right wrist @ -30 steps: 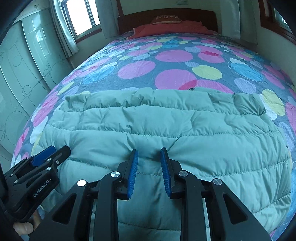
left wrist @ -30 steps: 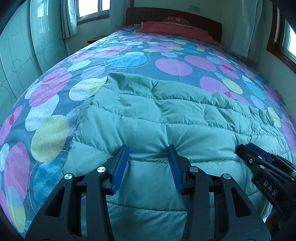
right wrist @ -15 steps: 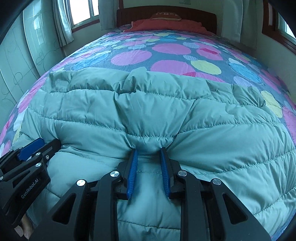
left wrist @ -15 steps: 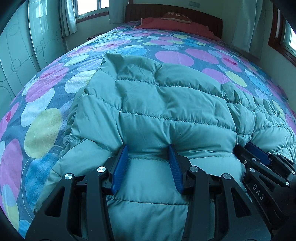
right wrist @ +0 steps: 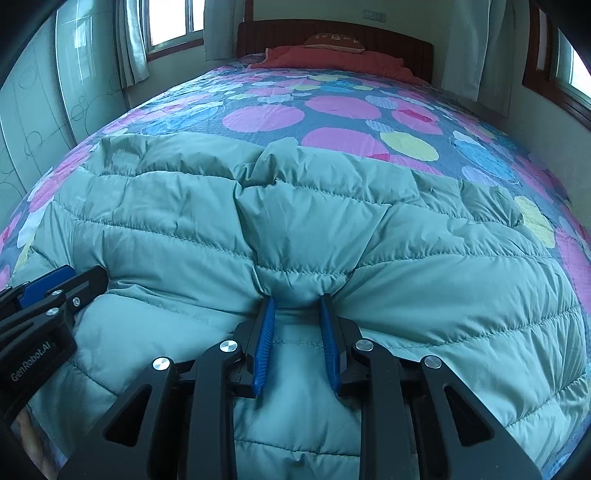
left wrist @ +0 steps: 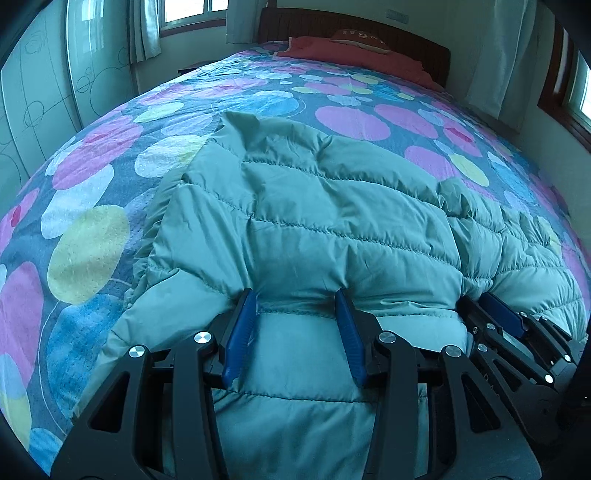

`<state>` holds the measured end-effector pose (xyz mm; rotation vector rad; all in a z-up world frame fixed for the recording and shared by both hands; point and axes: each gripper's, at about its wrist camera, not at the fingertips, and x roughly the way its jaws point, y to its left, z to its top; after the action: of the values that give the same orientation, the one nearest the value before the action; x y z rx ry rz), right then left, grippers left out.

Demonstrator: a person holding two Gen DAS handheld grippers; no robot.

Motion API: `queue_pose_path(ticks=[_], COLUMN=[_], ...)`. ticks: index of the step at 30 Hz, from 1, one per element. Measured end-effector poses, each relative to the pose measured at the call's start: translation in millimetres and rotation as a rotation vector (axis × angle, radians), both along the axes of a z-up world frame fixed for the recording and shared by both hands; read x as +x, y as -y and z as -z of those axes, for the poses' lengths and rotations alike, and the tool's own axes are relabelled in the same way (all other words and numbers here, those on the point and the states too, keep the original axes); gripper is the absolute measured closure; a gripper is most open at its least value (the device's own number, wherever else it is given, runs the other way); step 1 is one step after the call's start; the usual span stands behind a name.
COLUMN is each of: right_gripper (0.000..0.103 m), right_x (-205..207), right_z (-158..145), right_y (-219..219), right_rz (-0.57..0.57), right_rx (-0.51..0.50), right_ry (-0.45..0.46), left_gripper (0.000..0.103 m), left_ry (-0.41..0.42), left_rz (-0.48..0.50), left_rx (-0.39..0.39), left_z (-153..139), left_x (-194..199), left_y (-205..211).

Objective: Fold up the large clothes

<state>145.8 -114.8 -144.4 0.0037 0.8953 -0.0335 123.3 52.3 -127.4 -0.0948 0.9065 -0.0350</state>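
A large teal quilted down jacket [left wrist: 314,221] lies across the near part of the bed. My left gripper [left wrist: 295,299] is shut on a thick fold of its near edge, the padding bulging between the blue pads. My right gripper [right wrist: 295,299] is shut on another bunched fold of the same jacket [right wrist: 303,229], and the fabric puckers at its tips. Each gripper shows in the other's view: the right gripper [left wrist: 484,306] at the left view's lower right, the left gripper [right wrist: 62,277] at the right view's lower left. The held edge is raised off the bed and folds over toward the headboard.
The bed cover [left wrist: 88,243] is grey-blue with big pink, blue and yellow dots. Red pillows [right wrist: 332,61] lie against a dark wooden headboard [right wrist: 332,33]. A glass wardrobe door [left wrist: 37,92] stands at the left, curtained windows at the left and right walls.
Both grippers have lifted the jacket's near edge and carried it toward the headboard; the jacket now bulges up and hides more of the dotted cover. The grips stay the same.
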Motion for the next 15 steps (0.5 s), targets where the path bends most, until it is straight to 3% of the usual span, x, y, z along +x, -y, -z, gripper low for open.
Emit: queue_pose_path(ticks=[6,15], right_gripper=[0.078,0.078], right_x=[-0.2,0.1], right_z=[0.1,0.6], right_y=[0.0,0.6], right_rz=[-0.002,-0.003], right_rx=[-0.002,-0.002], right_ry=[0.005,0.006], left_gripper=[0.059,0.058], left_ry=[-0.002,0.031], left_rz=[-0.024,-0.125], left_rx=[-0.039,0.016], left_z=[-7.6,-22.5], left_x=[-10.7,-34.8], left_y=[-12.3,-40.8])
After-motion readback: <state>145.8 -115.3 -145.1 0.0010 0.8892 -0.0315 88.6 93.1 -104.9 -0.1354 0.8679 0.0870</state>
